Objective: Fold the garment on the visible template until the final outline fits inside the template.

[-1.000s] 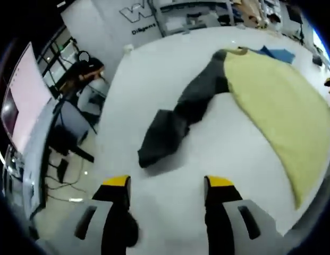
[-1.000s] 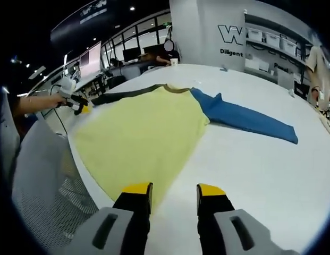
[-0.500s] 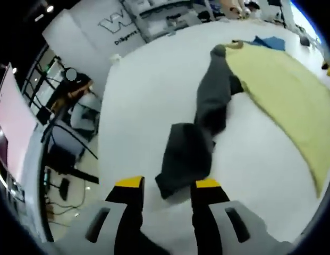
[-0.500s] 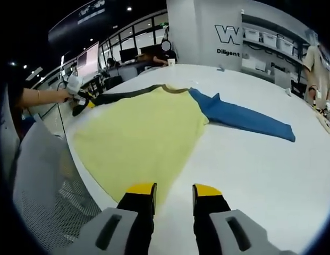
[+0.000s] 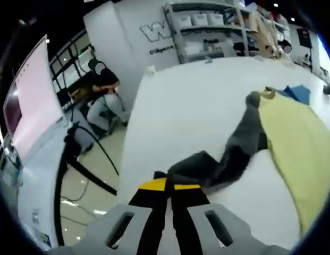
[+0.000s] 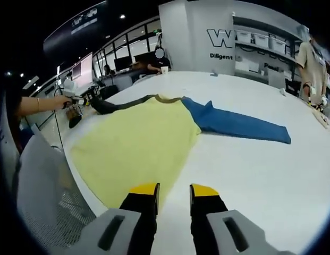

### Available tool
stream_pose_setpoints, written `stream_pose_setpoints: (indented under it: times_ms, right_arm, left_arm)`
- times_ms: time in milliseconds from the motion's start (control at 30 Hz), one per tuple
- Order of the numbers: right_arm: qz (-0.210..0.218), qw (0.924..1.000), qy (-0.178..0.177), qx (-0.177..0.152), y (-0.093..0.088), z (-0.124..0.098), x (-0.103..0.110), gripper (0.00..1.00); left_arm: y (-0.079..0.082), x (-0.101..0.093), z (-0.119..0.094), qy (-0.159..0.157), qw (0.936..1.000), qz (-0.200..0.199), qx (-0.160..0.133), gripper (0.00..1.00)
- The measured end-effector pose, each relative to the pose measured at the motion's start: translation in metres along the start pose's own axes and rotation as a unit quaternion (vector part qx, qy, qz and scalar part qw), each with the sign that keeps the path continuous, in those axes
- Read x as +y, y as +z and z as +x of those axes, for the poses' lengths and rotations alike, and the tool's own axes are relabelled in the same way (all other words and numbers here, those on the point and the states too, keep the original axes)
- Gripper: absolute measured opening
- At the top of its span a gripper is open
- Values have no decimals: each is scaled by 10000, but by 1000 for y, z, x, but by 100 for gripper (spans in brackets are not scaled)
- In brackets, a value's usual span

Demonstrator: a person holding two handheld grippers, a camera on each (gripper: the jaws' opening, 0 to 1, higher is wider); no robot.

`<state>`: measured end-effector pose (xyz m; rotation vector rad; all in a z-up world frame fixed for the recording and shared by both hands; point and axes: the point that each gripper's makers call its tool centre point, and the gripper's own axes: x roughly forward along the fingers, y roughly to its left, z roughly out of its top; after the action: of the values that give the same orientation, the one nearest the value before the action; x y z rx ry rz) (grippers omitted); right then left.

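The garment lies spread on the white table (image 6: 271, 175). It has a yellow body (image 6: 138, 141), a blue sleeve (image 6: 236, 124) and a dark grey sleeve (image 6: 119, 103). In the left gripper view my left gripper (image 5: 168, 186) is shut on the cuff end of the dark grey sleeve (image 5: 236, 149), which rises off the table (image 5: 186, 101) in a fold towards the yellow body (image 5: 297, 149). In the right gripper view a hand holds the left gripper (image 6: 75, 99) at the sleeve's far end. My right gripper (image 6: 173, 191) stands open just above the yellow hem, with bare table between its jaws.
A grey mesh chair (image 6: 40, 186) stands by the table's near-left edge. A person (image 6: 312, 64) stands at the far right beside shelves. Off the table's left side are a monitor (image 5: 26, 106), chairs and cables on the floor (image 5: 95, 175).
My left gripper has gone from open before the dark sleeve's cuff to shut on it, and the cuff is lifted. The right gripper's jaws have drawn slightly closer.
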<state>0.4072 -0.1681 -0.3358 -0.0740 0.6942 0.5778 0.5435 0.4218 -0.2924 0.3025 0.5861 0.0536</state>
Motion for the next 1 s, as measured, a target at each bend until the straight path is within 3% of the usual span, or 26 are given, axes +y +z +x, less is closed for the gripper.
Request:
stream_pose_setpoints:
  times_ms: [167,200,300,333,467,600,733,800,1000]
  right_arm:
    - [55,10000,-20,-63,3,1,-2,16]
    - [66,10000,-24,-63,3,1,-3,16]
    - [77,9999,-46,-57,3,-1,-4,15]
    - [103,9999,-64,-77,4,-1,-5,15]
    - [161,9998,-82,-117,5,-3,-6,15]
    - [232,9995,-103,-174,8,-4,-3,16]
    - [253,9995,-62,-194,10,-2,-2,18]
    - [348,9987,111,-342,16,0,2,25]
    - [110,9989,110,-438,23,1,1,57]
  left_arm:
    - [44,21,-5,407,9976,-291,-481,1]
    - [52,31,5,487,9961,-302,-668,1]
    - [61,36,2,672,9948,-325,-693,1]
    - [57,44,4,813,9947,-328,-529,1]
    - [49,47,11,947,9942,-357,-379,1]
    - [47,40,13,954,9941,-406,-327,1]
    - [73,24,17,687,9949,-308,-675,1]
    - [92,17,13,617,9940,-263,-861,1]
    - [150,-20,11,211,9885,22,-1494,1]
